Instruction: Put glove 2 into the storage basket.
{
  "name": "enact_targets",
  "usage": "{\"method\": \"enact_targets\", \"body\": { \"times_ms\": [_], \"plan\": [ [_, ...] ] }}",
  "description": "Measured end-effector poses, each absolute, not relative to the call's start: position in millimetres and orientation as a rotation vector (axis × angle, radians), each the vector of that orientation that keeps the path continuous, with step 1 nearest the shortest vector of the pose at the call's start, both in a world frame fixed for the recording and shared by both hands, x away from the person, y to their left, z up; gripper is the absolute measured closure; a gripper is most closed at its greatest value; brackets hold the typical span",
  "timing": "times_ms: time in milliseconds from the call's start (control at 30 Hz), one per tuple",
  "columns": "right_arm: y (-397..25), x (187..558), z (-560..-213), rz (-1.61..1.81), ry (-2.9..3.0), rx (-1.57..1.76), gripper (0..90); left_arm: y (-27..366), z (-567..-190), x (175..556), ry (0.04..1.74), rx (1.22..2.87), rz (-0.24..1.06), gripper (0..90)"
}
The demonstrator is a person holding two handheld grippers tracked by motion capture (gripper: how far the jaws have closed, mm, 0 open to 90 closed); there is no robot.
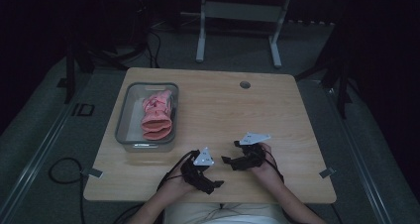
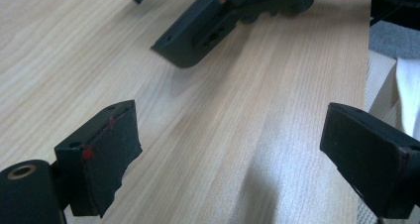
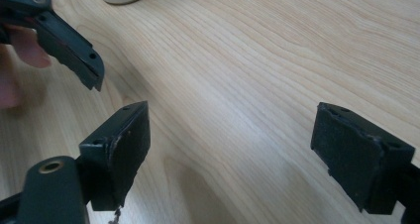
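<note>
Resting low over the near edge of a light wooden table [image 1: 228,105], two hand-held grippers are seen from the high view, both forearms entering from the bottom of the picture. The left gripper [image 1: 214,184] is held just beside the near edge, its grey three-cornered plate [image 1: 204,157] turned upward. The right gripper [image 1: 229,153] is held a little farther in and to the right, its own plate [image 1: 254,137] likewise on top, with its jaws directed toward the left gripper.

In the left gripper view, the left gripper [image 2: 230,154] is shown with its jaws spread wide over bare wood, nothing being held between them (the other gripper's black jaw is seen farther off, at the top). In the right gripper view, the right gripper [image 3: 230,154] is likewise shown with its jaws spread wide and nothing pinched, bare wood grain lying between them.

A grey plastic bin [image 1: 125,110] is placed at the left of the table, well apart from both grippers. Pink gloves [image 1: 157,116] are laid inside it, toward its right wall, with the cuffs toward the near end. A round cable hole [image 1: 244,84] is set near the far edge of the table.
</note>
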State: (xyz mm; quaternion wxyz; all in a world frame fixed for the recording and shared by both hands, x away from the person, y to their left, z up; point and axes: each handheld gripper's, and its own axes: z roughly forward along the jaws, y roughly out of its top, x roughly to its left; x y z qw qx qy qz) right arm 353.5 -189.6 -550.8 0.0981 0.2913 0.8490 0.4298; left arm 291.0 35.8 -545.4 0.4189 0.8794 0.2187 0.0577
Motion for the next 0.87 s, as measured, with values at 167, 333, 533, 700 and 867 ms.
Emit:
{"method": "enact_targets", "body": {
  "times_ms": [167, 333, 533, 700, 867],
  "plan": [
    [-197, 349, -554, 1.264, 2.512, 0.857, 14.9, 35, -549, 291, 0.555, 2.211, 0.143, 8.0],
    [-201, 348, -556, 1.274, 2.495, 0.867, 14.9, 34, -551, 290, 0.551, 2.214, 0.166, 8.0],
    [-205, 349, -556, 1.289, 2.467, 0.882, 14.8, 35, -551, 288, 0.548, 2.209, 0.206, 8.0],
    [-205, 349, -557, 1.293, 2.460, 0.875, 14.5, 36, -551, 289, 0.552, 2.208, 0.199, 8.0],
    [-205, 349, -557, 1.296, 2.457, 0.870, 14.5, 37, -551, 289, 0.557, 2.199, 0.186, 8.0]
  ]
}}
